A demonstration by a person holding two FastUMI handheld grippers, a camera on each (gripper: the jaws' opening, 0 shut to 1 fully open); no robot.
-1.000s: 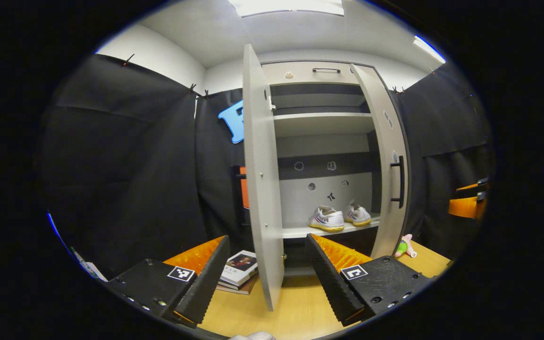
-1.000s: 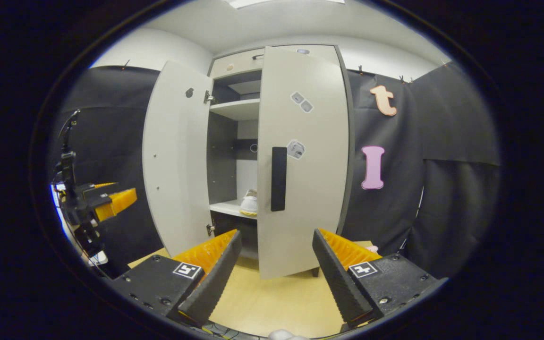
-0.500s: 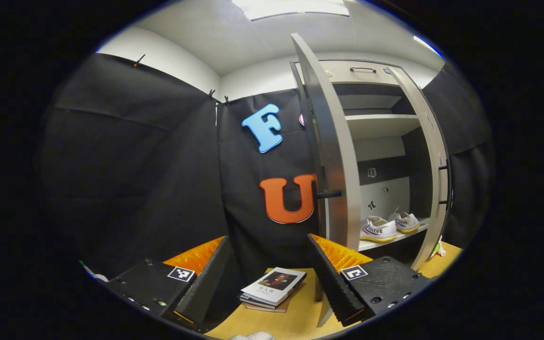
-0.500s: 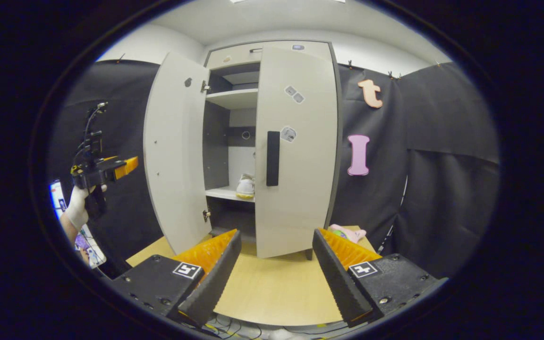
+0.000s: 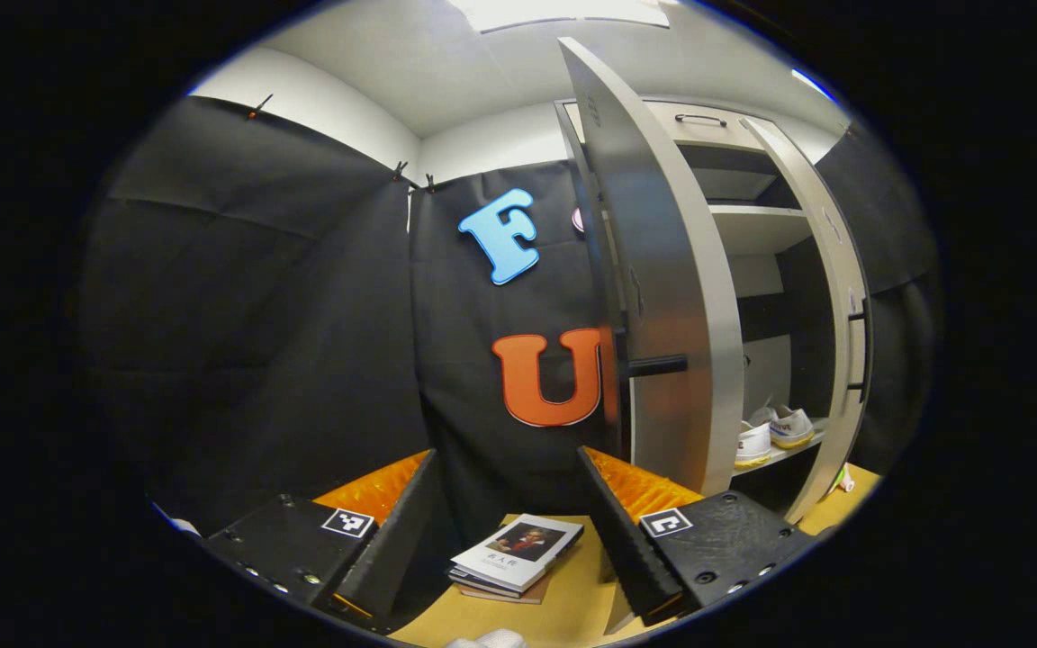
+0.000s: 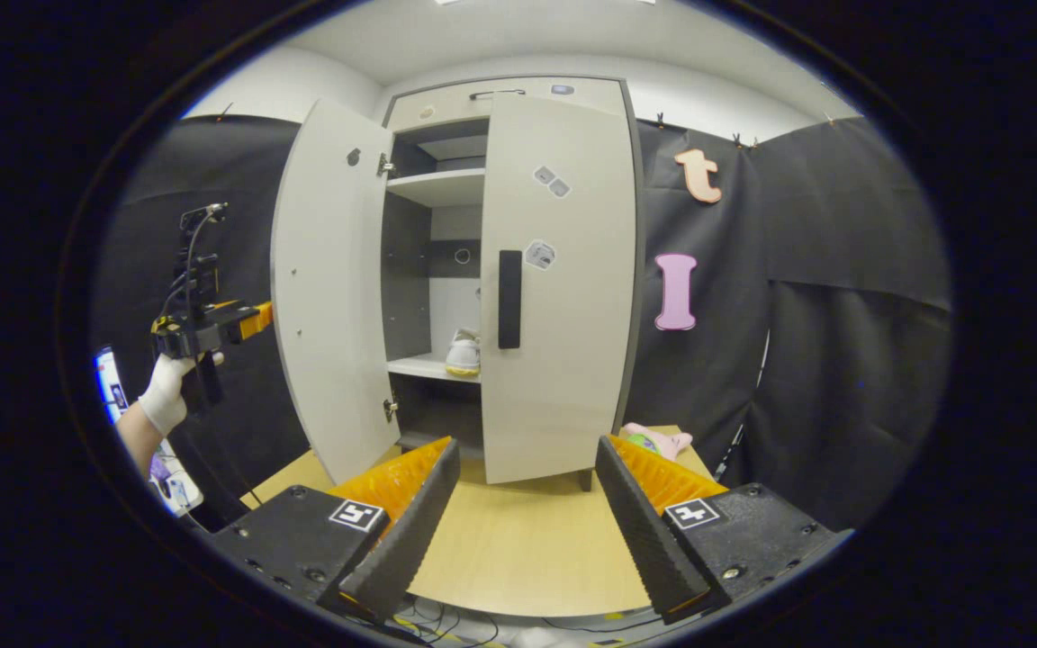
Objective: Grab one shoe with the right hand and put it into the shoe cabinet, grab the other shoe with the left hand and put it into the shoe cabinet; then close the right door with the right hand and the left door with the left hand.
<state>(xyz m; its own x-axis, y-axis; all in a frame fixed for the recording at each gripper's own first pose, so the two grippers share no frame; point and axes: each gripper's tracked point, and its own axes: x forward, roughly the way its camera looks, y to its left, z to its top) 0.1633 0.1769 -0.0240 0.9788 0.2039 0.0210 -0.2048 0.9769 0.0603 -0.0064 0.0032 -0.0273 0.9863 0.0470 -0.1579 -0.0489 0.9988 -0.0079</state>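
Left door [image 5: 667, 297] hides most of nearer shoe [image 5: 752, 443], ahead-right of left gripper [image 5: 509, 531]; right door [image 6: 554, 288] covers part of shoe [image 6: 464, 351] beyond right gripper [image 6: 523, 517].

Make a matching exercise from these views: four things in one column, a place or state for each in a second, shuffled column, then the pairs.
Things:
1. shoes
2. books
3. left door
4. right door

Places or states:
A. stacked on the floor by the black cloth
B. swung wide open
C. on a low shelf inside the cabinet
D. almost closed, its dark handle facing out

Pairs: 1-C, 2-A, 3-B, 4-D
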